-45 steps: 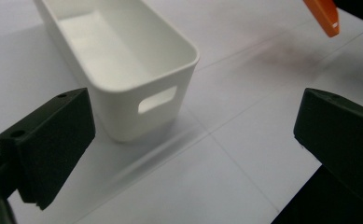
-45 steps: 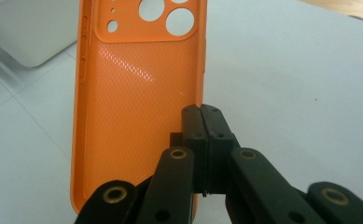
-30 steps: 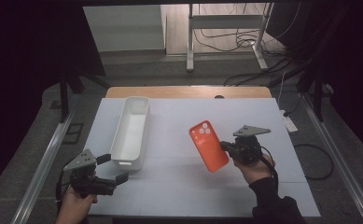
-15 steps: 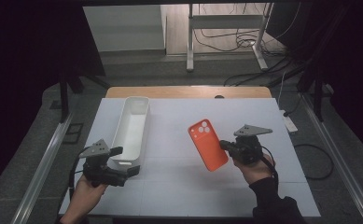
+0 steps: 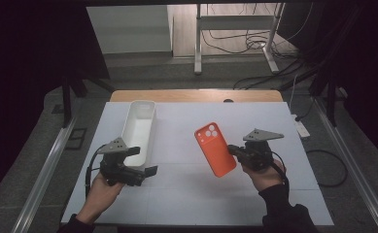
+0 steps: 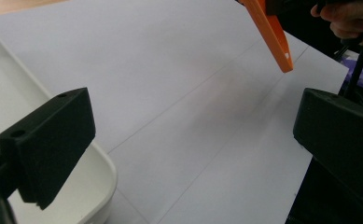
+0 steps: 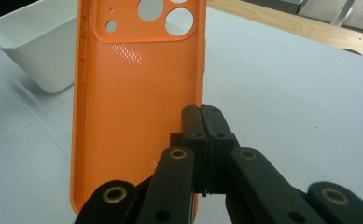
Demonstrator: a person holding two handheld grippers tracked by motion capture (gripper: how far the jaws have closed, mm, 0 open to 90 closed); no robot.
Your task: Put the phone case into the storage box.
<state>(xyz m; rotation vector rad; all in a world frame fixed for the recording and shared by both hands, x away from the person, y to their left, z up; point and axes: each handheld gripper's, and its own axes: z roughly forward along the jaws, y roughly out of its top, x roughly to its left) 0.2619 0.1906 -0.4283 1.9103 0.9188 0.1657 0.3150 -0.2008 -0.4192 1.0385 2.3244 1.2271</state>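
Orange case, high view: an orange phone case (image 5: pixel 215 150) sits just right of the frame's centre, tilted, camera holes at its upper end, lifted off the white table sheet (image 5: pixel 186 116).
Right gripper, high view: the right gripper (image 5: pixel 237 151) at centre right pinches the case's right edge; a hand (image 5: pixel 264 172) comes in from the bottom right.
Left gripper, high view: the left gripper (image 5: pixel 143 161) at lower left has its jaws apart, one over the near end of the white bin (image 5: pixel 139 128), the other over the sheet.
White bin, high view: long and narrow, left of centre, running away from the person.
Left gripper view: two black jaws stand wide apart with nothing between them; the bin's rounded corner (image 6: pixel 97 179) lies at lower left, and the case's corner (image 6: pixel 272 32) hangs at the top right (seen edge-on).
Right gripper view: jaws pressed together on the case's right wall; the case's textured inside (image 7: pixel 137 98) faces the camera at centre left, the bin (image 7: pixel 34 44) at upper left.
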